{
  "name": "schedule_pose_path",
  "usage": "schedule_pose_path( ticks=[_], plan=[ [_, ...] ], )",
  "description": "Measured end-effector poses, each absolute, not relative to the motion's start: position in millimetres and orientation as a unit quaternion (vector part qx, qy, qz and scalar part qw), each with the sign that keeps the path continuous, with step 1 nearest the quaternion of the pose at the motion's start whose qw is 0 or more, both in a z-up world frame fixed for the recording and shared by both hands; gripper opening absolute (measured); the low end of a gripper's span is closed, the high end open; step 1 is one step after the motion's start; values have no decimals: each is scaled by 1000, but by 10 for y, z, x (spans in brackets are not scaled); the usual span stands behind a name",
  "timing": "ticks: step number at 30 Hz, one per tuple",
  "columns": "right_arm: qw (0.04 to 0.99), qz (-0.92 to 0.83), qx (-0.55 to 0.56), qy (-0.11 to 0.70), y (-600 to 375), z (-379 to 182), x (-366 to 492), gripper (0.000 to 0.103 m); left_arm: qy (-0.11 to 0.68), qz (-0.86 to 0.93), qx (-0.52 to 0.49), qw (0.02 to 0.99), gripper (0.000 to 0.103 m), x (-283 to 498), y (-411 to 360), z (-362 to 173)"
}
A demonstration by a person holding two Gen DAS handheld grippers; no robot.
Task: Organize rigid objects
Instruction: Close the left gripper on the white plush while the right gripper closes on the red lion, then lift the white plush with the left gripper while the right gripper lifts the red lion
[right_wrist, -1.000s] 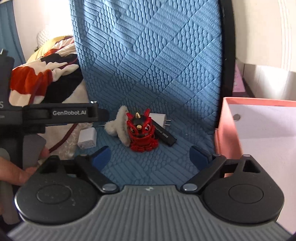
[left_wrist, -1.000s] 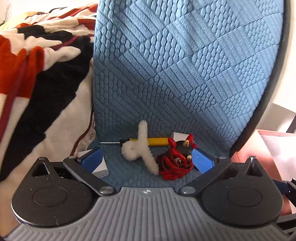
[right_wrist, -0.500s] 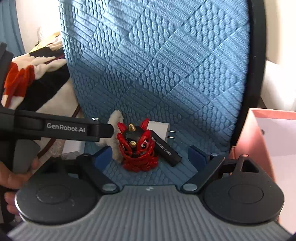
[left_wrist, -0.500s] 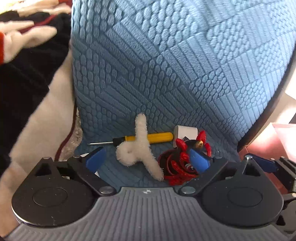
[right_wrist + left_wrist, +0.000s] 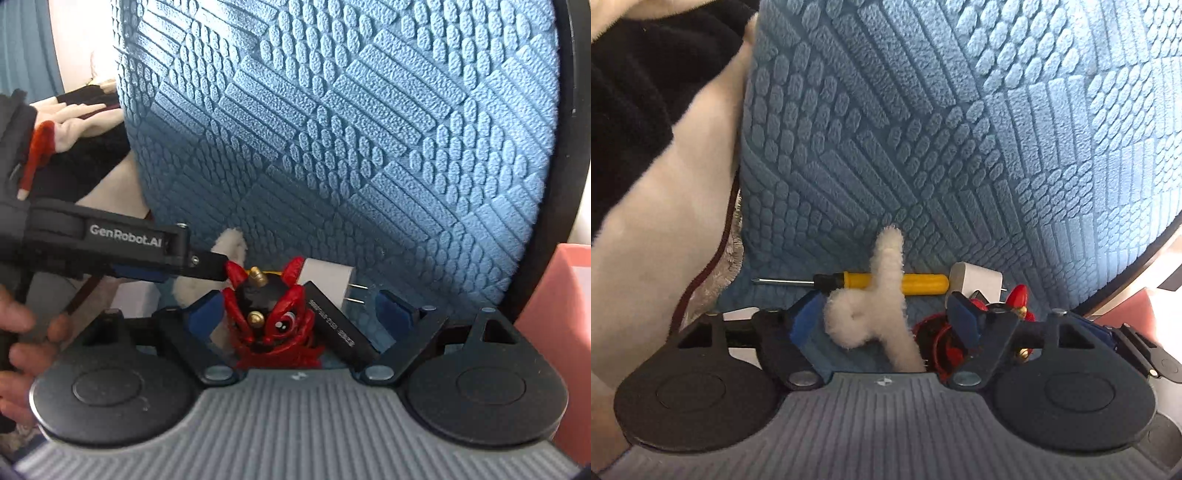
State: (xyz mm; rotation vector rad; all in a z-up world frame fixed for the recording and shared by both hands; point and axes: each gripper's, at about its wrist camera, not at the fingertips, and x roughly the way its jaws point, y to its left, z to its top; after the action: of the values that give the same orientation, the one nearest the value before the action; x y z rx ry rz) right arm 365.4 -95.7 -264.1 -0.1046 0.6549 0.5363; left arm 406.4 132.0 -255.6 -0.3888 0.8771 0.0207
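**Two grippers closing in on a cluttered blue cushion**

A blue cushion with a quilted, embossed pattern of bars and pebbles fills both views, its dark rim curving at the right; a fleece blanket in black and cream lies at the left, and a pink box is seen at the right edge.

The objects are gathered at the near edge of the cushion. A fuzzy white loop, soft and curled, is framed by the left gripper, whose jaws stand partly open around it without visible contact. Behind the loop a screwdriver with a yellow handle and thin steel shaft lies flat, and a white charger sits at its handle end.

The right gripper is spread wide around a red figurine, glossy and hard, with horns and gold studs. A black bar leans just beside the figurine, inside the same opening, and the charger's prongs show behind it.

The step in hand is judged to be grasping. The figurine's body should be centred between the pads, with the black bar kept out of the pinch. The horns are best avoided, being thin. The loop will compress, so a fuller closure is likely needed there.
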Motion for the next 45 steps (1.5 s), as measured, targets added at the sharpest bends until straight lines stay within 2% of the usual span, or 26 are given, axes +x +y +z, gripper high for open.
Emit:
schedule_pose_path(
  ticks=[3,6,8,16,23,45],
  plan=[
    [904,278,-69,318,-859,-2679,3656,78,425,13,-181,887,78,4105,1321,-2615],
    [902,280,-80,318,-754,-2728,3653,75,426,14,-182,886,78,4132,1335,-2673],
    [901,277,-84,322,-702,-2746,3669,62,427,20,-176,887,78,4159,1353,-2733],
    [901,261,-72,340,-656,-2632,3710,62,437,25,-183,880,77,4198,1396,-2917],
    [899,250,-91,348,-738,-2547,3625,61,422,16,-183,888,67,4205,1385,-2980],
    [882,250,-74,393,-1005,-2593,3658,63,414,41,-146,898,55,4499,1163,-3156]
  ],
)
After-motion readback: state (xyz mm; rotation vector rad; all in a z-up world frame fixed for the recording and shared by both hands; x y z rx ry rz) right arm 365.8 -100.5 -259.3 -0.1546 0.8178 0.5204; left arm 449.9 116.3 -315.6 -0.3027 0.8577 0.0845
